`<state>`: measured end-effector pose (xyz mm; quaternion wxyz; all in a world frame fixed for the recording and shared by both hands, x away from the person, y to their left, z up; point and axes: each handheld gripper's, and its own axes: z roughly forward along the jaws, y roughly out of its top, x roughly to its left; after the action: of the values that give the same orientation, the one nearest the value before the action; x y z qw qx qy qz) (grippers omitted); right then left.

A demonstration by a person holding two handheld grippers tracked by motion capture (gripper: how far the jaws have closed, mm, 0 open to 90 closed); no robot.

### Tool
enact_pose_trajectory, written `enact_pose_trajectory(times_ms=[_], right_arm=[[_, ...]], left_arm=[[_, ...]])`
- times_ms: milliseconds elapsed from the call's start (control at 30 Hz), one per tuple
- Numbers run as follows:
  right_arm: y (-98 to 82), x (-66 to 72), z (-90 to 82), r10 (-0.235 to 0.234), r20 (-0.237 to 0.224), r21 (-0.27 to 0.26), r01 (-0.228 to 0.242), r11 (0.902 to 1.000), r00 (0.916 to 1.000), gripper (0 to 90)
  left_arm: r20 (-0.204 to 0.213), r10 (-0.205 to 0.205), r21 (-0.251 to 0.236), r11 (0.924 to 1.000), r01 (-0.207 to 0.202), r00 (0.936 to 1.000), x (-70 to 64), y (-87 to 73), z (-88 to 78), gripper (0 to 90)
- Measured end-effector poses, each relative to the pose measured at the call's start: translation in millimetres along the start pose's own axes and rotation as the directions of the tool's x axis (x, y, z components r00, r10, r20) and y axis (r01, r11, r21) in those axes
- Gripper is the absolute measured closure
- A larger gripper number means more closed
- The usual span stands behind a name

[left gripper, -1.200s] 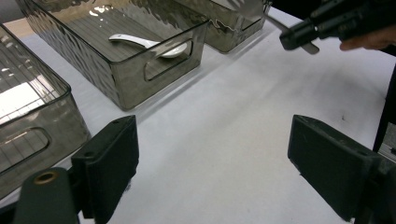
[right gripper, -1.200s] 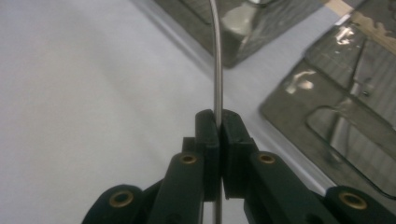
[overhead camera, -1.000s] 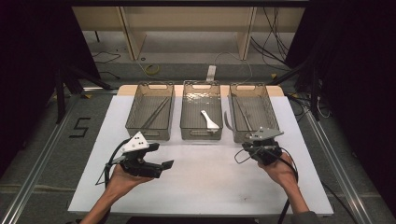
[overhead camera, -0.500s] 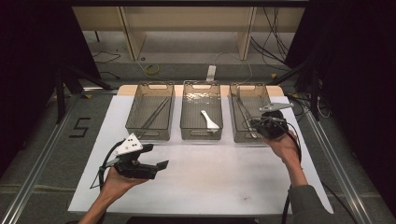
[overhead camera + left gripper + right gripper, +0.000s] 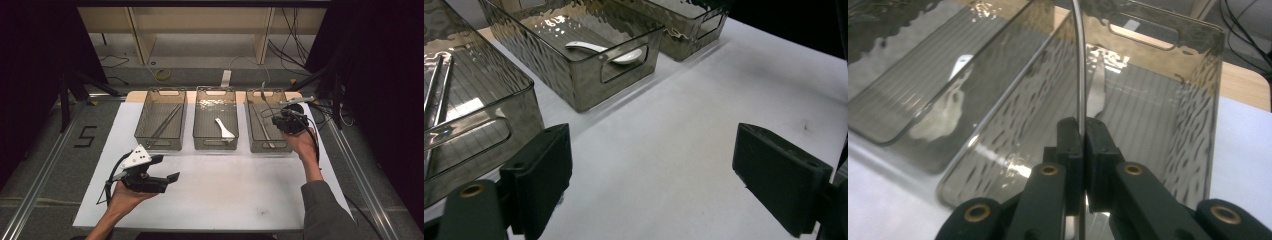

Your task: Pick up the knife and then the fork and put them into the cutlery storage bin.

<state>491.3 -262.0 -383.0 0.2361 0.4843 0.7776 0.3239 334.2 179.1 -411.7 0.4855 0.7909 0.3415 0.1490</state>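
Note:
My right gripper (image 5: 278, 118) hovers at the right rim of the right clear bin (image 5: 268, 149), shut on a thin metal utensil (image 5: 263, 95) that rises away from the jaws. In the right gripper view the jaws (image 5: 1081, 126) pinch its slim handle (image 5: 1078, 70) edge-on above that bin (image 5: 1198, 100), where another metal utensil (image 5: 1096, 92) lies. My left gripper (image 5: 169, 178) is held low over the white mat (image 5: 235, 200) in front of the left bin (image 5: 157, 146). Its jaws (image 5: 649, 175) stand wide open with nothing between them.
Three clear bins stand in a row at the back of the mat. The left bin holds thin metal rods (image 5: 167, 120), and the middle bin (image 5: 215, 146) holds a white spoon (image 5: 225, 129). Dark rails and cables border the table.
My right gripper has moved away from me and slightly up, from the mat in front of the right bin to that bin's right rim. The left gripper has barely shifted.

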Motion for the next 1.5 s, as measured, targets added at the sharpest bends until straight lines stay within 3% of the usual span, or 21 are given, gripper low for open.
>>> enact_pose_trajectory(times_ms=[433, 867, 967, 1033, 1167, 1367, 1500], right_arm=[[0.6, -7.5, 28.5, 0.054, 0.056, 0.072, -0.058, 0.9957, 0.997, 87.4], [-2.1, -1.2, 46.7, 0.1, 0.056, 0.119, -0.106, 0.9872, 0.9935, 86.3], [-1.8, 0.1, 48.0, 0.116, 0.047, 0.12, -0.121, 0.9853, 0.9921, 81.6], [0.3, 1.1, 47.0, 0.106, 0.041, 0.116, -0.11, 0.9871, 0.9935, 70.5], [2.7, 1.6, 40.3, 0.107, 0.04, 0.098, -0.11, 0.989, 0.9935, 66.7], [-0.2, 0.7, 26.8, 0.157, -0.022, 0.06, -0.156, 0.986, 0.9873, 51.6], [-3.7, 9.2, 13.2, 0.149, -0.074, 0.017, -0.148, 0.9889, 0.9861, 46.0]], left_arm=[[0.005, -0.019, -0.033, 0.9993, 0.019, 0.9998, 3.7, -2.2, -5.4, 15.7], [0.011, -0.017, -0.046, 0.9988, 0.018, 0.9998, 2.6, -2.2, -6.3, 15.8], [0.009, -0.021, -0.033, 0.9992, 0.022, 0.9997, 3.1, -2.6, -4.9, 15.8], [0.012, -0.021, -0.03, 0.9993, 0.022, 0.9997, 2.9, -2.6, -4.6, 15.8], [0.012, -0.022, -0.03, 0.9993, 0.023, 0.9997, 3.2, -2.6, -4.8, 15.8], [0.02, -0.03, -0.032, 0.999, 0.03, 0.9993, 3.5, -2.4, -5.0, 15.7], [0.025, -0.041, -0.034, 0.9986, 0.042, 0.9989, 4.4, -2.4, -4.8, 15.7]])
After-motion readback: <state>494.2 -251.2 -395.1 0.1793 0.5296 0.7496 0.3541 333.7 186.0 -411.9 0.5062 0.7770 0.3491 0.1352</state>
